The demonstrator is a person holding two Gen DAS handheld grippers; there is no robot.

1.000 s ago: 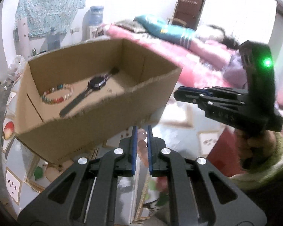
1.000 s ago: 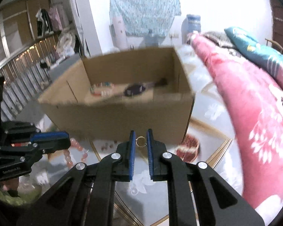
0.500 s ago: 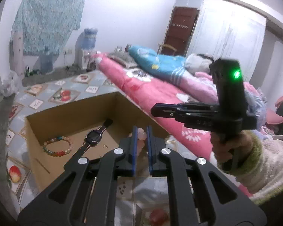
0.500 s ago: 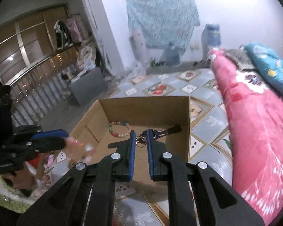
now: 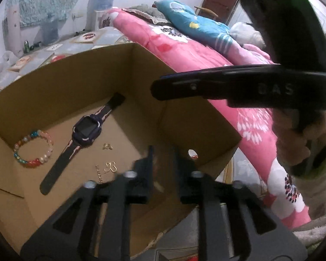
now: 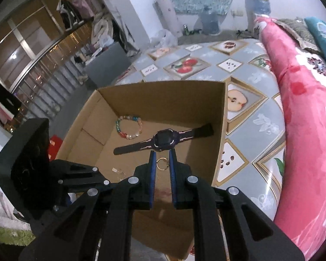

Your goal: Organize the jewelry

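We hold both hand-held grippers over cardboard box (image 6: 163, 100). Right hand-held gripper (image 6: 162, 165) nearly closed, pinching gold ring (image 6: 162, 164) above watch (image 6: 165, 140). Left hand-held gripper (image 5: 162, 158) – jaws opening, nothing visible between them. Beaded bracelet (image 5: 33, 149), watch, small gold pieces (image 5: 109, 166) lie on box floor.

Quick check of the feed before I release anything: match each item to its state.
Items:
1. gold ring
2. watch
3. beaded bracelet
4. left gripper

States:
A. multicoloured loop lying on the cardboard box floor
B. fingers apart, nothing between them
C. pinched in the right gripper
D. dark, strap stretched across the box floor

Pairs: 1-C, 2-D, 3-A, 4-B. The left gripper's fingers are opening at this moment.
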